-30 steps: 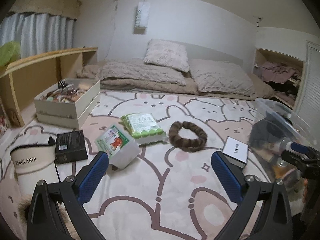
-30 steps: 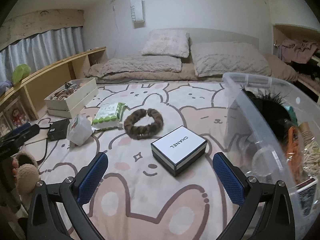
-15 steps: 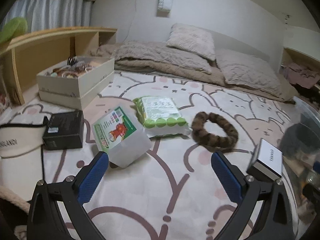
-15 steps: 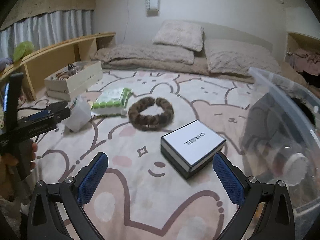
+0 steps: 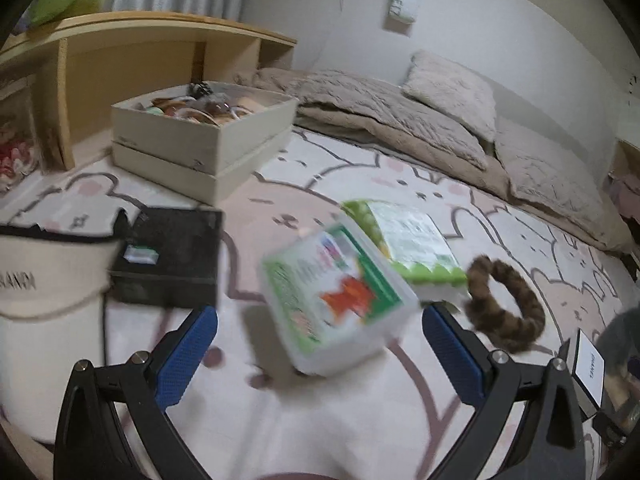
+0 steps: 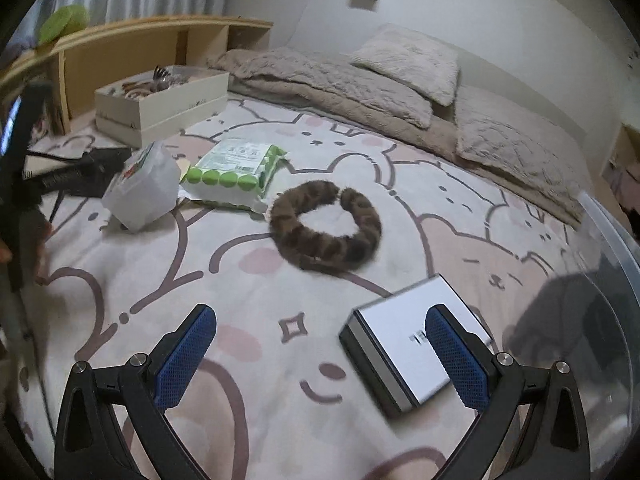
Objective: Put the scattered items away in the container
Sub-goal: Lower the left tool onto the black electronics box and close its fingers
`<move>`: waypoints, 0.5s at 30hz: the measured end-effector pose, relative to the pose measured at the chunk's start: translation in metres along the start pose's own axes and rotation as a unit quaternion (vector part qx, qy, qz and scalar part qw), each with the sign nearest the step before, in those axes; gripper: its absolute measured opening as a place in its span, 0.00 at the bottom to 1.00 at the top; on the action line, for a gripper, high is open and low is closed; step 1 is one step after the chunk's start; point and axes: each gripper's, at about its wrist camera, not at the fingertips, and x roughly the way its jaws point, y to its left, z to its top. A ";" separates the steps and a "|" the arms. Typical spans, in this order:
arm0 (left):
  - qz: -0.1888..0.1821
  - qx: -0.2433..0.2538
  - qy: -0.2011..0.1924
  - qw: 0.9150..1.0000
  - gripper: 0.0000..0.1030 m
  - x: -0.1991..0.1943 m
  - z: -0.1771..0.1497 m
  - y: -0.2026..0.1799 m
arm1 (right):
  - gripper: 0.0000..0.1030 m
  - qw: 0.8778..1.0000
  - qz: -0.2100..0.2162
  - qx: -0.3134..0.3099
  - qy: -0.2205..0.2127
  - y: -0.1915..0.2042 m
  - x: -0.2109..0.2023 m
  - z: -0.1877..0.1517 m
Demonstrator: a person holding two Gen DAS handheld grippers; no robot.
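My left gripper (image 5: 319, 340) is open, low over the bedspread. A clear plastic tub with a green and red label (image 5: 336, 292) lies tilted just ahead, between its blue fingers and apart from them. Behind the tub lie a green wipes pack (image 5: 404, 240) and a brown furry headband (image 5: 504, 304). My right gripper (image 6: 320, 344) is also open. Its right finger (image 6: 456, 360) overlaps a white box with black sides (image 6: 392, 340). The headband (image 6: 326, 232) lies beyond, and the clear container (image 6: 608, 264) stands at the right edge.
A black box (image 5: 172, 256) and a white cap (image 5: 40, 280) lie left of the tub. A cream box of accessories (image 5: 204, 132) stands by the wooden shelf (image 5: 120, 52). Folded blanket and pillows (image 6: 360, 80) line the far side. A hand holds the other gripper (image 6: 20, 160) at the left.
Both grippers have moved forward and lower over the bedspread. The left one has closed in on the labelled tub. The right one has come over the white box.
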 end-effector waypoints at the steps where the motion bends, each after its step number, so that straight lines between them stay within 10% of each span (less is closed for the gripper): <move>1: 0.009 -0.003 -0.008 1.000 1.00 -0.002 0.005 0.007 | 1.00 1.000 0.002 -0.002 0.001 0.001 0.003 0.002; 15: 0.130 -0.030 0.029 0.991 1.00 0.042 0.028 0.083 | 1.00 0.997 -0.004 -0.073 0.029 0.030 0.042 0.045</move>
